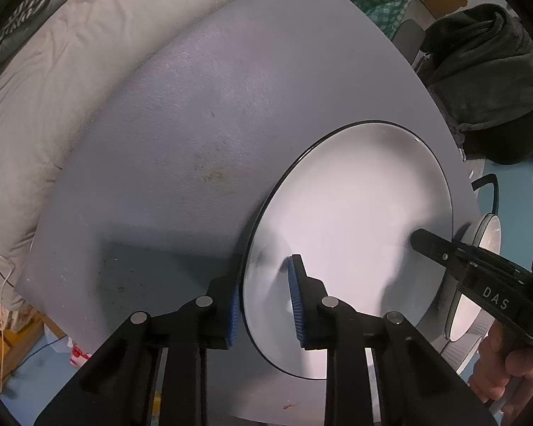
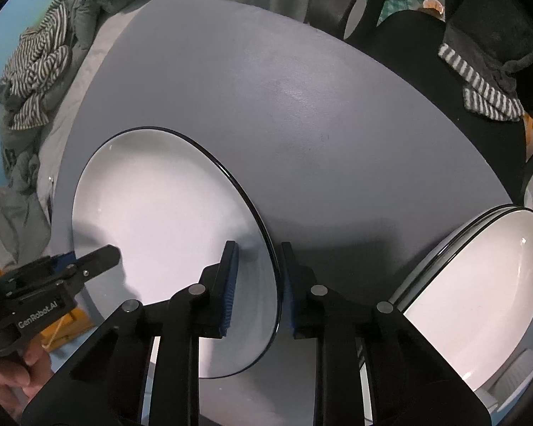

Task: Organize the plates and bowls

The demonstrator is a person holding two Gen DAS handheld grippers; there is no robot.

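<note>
A large white plate with a black rim (image 1: 355,220) (image 2: 167,220) lies on the grey table (image 1: 181,135) (image 2: 302,113). My left gripper (image 1: 266,298) is open with its jaws astride the plate's left rim, one finger over the plate and one outside. My right gripper (image 2: 256,284) is open with its jaws astride the plate's right rim in the same way. Each gripper shows in the other's view, left (image 2: 99,255) and right (image 1: 419,239). A stack of white black-rimmed bowls or plates (image 2: 479,298) (image 1: 479,269) sits at the table's right edge.
A light quilt (image 1: 53,71) and striped clothes (image 2: 35,71) lie beyond the table's left side. Dark clothing (image 1: 486,81) and a striped cloth (image 2: 486,88) lie at the far right. A person's hand (image 1: 508,372) holds the right gripper.
</note>
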